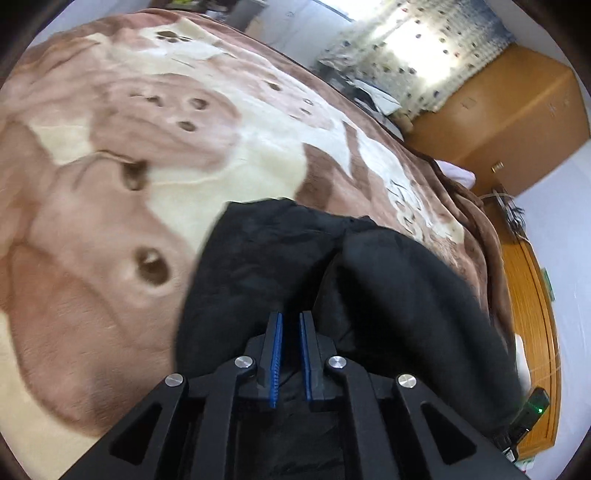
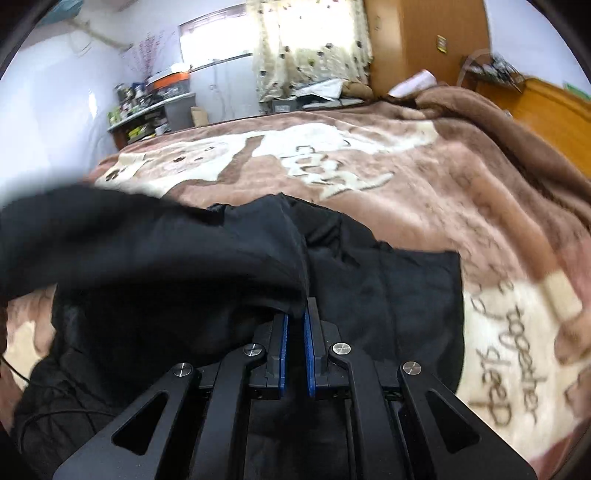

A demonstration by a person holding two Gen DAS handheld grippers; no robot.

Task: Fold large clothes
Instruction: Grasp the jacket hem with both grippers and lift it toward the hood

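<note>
My left tongs and right tongs hang over a black garment bunched on the bed's brown teddy-bear blanket. Both pairs show a narrow gap between their blue pads; a raised fold meets the right tips, but I cannot tell whether either pair pinches cloth. A sunlit curtain hangs beyond.

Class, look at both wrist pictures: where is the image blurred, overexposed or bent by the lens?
Left wrist view: the blanket is smeared by motion blur, the curtained window is blown out, and the bed edge bows with fisheye distortion. Right wrist view: the lifted part of the black garment blurs at the left, the window glares white, and dark vignetting fills the corners.
</note>
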